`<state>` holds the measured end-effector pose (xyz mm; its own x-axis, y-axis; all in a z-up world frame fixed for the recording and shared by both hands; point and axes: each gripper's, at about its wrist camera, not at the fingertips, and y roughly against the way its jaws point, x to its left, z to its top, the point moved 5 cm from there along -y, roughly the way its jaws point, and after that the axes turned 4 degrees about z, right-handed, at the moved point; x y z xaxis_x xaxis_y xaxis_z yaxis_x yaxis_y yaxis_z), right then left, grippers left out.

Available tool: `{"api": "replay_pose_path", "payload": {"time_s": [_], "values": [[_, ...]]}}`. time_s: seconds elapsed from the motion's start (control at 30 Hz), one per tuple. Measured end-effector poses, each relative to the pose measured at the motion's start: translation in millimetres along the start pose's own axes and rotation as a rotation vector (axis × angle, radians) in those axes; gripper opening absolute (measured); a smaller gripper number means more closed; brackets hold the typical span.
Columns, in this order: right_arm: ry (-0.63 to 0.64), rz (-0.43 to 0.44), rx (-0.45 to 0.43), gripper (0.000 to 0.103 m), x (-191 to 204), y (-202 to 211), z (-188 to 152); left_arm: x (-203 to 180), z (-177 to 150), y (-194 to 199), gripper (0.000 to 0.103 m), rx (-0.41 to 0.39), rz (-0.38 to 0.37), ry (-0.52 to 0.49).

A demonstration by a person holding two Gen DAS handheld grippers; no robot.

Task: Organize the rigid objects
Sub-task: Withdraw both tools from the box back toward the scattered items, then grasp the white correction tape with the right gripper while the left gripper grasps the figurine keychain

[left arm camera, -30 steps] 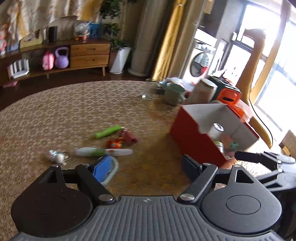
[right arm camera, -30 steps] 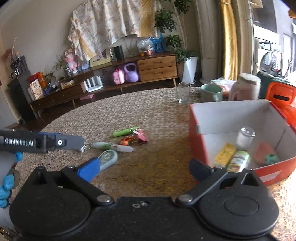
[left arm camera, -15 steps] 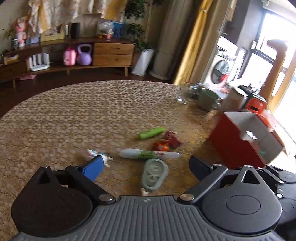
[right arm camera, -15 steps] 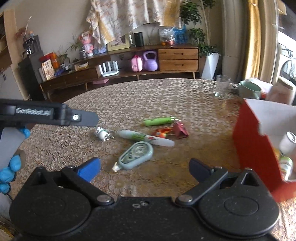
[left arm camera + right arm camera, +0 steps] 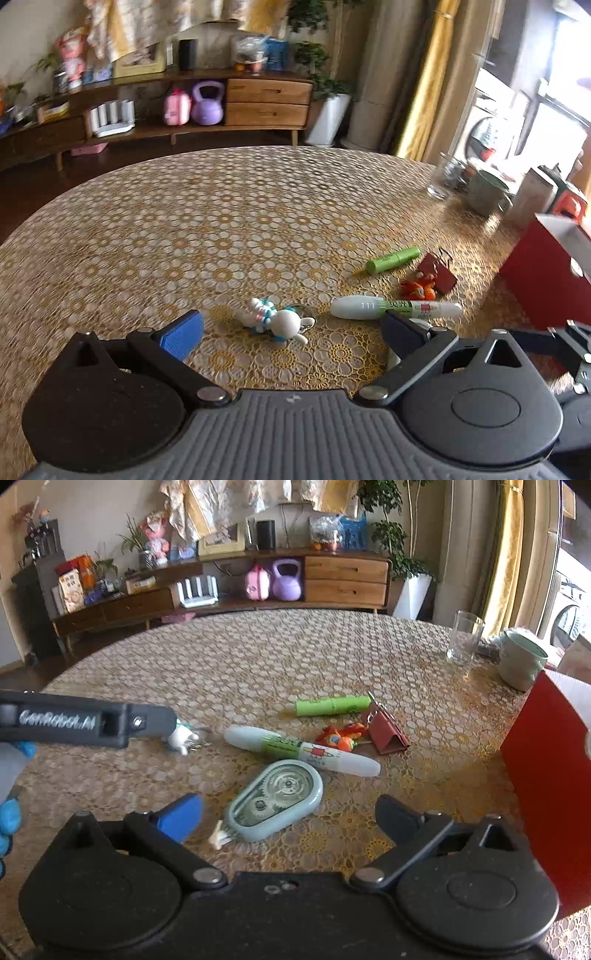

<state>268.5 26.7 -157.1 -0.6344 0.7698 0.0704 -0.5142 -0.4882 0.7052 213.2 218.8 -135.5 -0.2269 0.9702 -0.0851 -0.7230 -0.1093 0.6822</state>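
Left wrist view shows my left gripper (image 5: pixel 291 328) with jaws just spread wide and empty to straddle the white rabbit keychain (image 5: pixel 275 321), lying on the tabletop (image 5: pixel 221 221) left of the white marker (image 5: pixel 395 307), while my right gripper (image 5: pixel 288 816), jaws also apart, frames the correction-tape dispenser (image 5: pixel 275 799) below that marker.

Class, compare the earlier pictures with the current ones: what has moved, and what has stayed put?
Both grippers swung away from the red box toward the loose items. The left gripper, jaws just opening, now frames the rabbit keychain; the right gripper frames the correction tape. Nothing held; items unmoved.
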Motion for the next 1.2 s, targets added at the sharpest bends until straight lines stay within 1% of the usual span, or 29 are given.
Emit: {"api": "replay_pose_path", "payload": {"time_s": [0.1,0.2,0.37,0.5,0.57,0.67,0.73,0.8,0.87,0.9,0.93,1.0,1.07,1.2], "values": [[0.009,-0.017,0.014,0.1,-5,-14,1,-2,-3,-13,0.103,0.002,0.005,-0.038],[0.003,-0.021,0.03,0.1,-9,-25,1,-2,-4,-26,0.103,0.014,0.011,-0.032],[-0.052,-0.027,0.054,0.099,-12,-37,1,1,-7,-46,0.103,0.034,0.019,-0.043],[-0.074,-0.023,0.055,0.099,-11,-41,-2,-2,-10,-53,0.103,0.022,0.03,-0.084],[-0.082,-0.021,0.055,0.096,-10,-41,-3,-1,-10,-57,0.102,0.024,0.035,-0.091],[-0.096,-0.001,0.066,0.09,-9,-41,-4,3,-11,-61,0.102,0.027,0.027,-0.068],[-0.109,0.006,0.066,0.088,-9,-40,-5,4,-11,-62,0.101,0.024,0.027,-0.06],[-0.127,0.016,0.069,0.086,-10,-39,-5,5,-11,-63,0.094,0.023,0.026,-0.062],[-0.158,0.017,0.08,0.086,-10,-40,-5,4,-11,-64,0.083,0.023,0.032,-0.067],[-0.169,0.017,0.085,0.085,-9,-40,-4,4,-11,-65,0.08,0.021,0.036,-0.07],[-0.168,0.013,0.09,0.086,-8,-41,-3,3,-11,-65,0.077,0.02,0.039,-0.071],[-0.148,-0.001,0.094,0.085,-5,-43,-2,3,-12,-65,0.072,0.018,0.04,-0.074],[-0.135,-0.014,0.096,0.086,-2,-45,-2,2,-12,-66,0.065,0.017,0.042,-0.082],[-0.104,-0.049,0.098,0.082,3,-47,-2,1,-12,-66,0.06,0.008,0.037,-0.094]]}}
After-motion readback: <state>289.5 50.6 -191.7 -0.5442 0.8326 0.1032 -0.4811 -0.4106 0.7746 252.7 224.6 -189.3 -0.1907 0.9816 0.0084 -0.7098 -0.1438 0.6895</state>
